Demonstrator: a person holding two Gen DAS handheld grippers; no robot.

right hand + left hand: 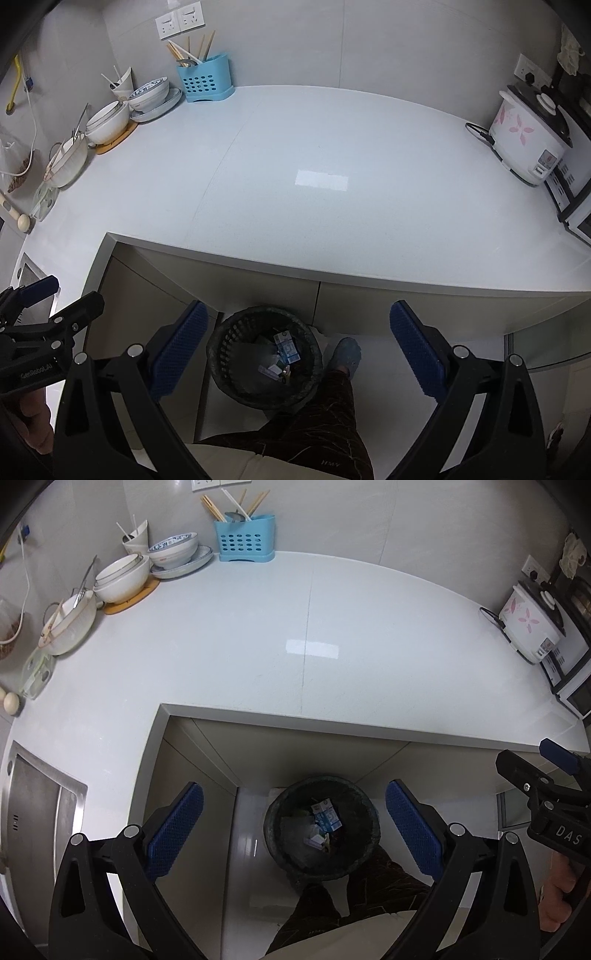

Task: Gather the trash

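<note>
Your white countertop (pixel 229 657) wraps the corner, with a steel sink (pixel 37 812) set into its left end. On the right sits a white rice cooker (pixel 524 144) with pink flowers. Along the back wall a blue perforated utensil holder (pixel 245 539) carries chopsticks and what looks like a spoon, though it's small in view. Beside it are stacked bowls (pixel 122 576), with more blue-patterned bowls and plates (pixel 177 555) nested next to them, and a white cup (pixel 136 539) with sticks in it.

Below the counter edge, on the floor by your foot, stands the dark mesh trash bin (pixel 264 363), lined with a black bag. Inside it lies a blue-and-white carton (pixel 286 347) on top of smaller wrappers and scraps.

Your left gripper (pixel 293 830) hangs over the bin with its blue-padded fingers (pixel 175 830) spread wide, holding nothing and touching nothing. Your right gripper (pixel 295 354) is the same: fingers (pixel 417 354) wide apart, empty, above the bin
</note>
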